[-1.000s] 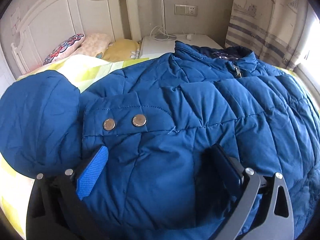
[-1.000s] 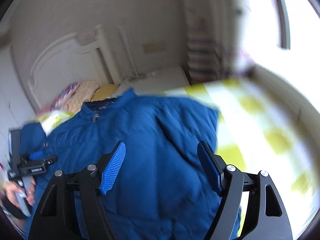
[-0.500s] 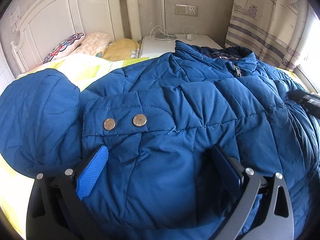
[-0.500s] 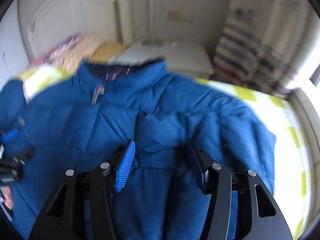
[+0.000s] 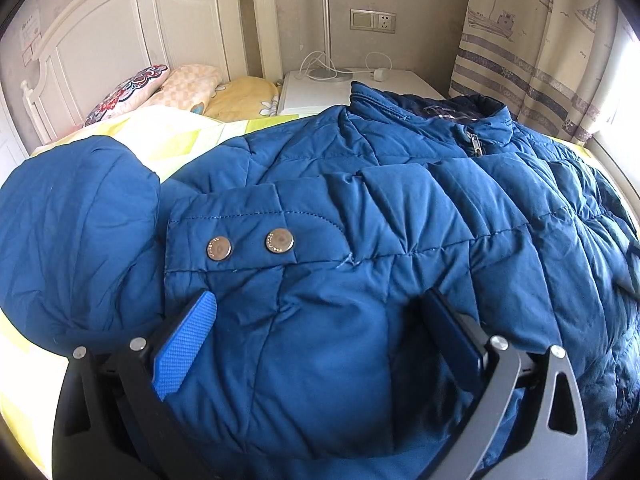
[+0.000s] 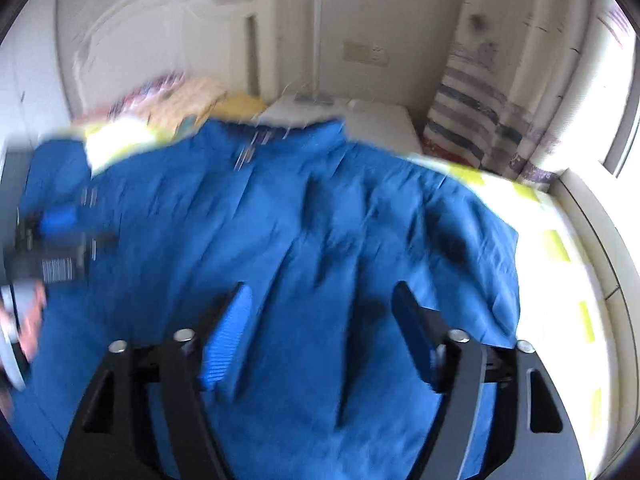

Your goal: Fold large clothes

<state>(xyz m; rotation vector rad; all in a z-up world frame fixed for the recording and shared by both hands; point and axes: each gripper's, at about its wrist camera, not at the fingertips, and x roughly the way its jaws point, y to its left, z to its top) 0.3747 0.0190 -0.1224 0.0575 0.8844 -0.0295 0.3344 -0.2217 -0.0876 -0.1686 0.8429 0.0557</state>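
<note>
**Jacket spread on the bed, ready to fold**

Between our left gripper (image 5: 316,344) pads bulges the blue jacket (image 5: 360,208), pinched to anchor it. Our right gripper (image 6: 320,332) is opening above the fabric, gripping nothing.

Pillows (image 5: 168,88), nightstand (image 5: 400,84), striped curtain (image 5: 532,60)

The jacket (image 5: 328,216) is showing matt, quilted, puffy blue cloth with 2 shiny metal snaps (image 5: 249,243) and a metal zipper pull (image 5: 476,145). The headboard (image 5: 132,36) is looking like smooth white-painted wood.
</note>
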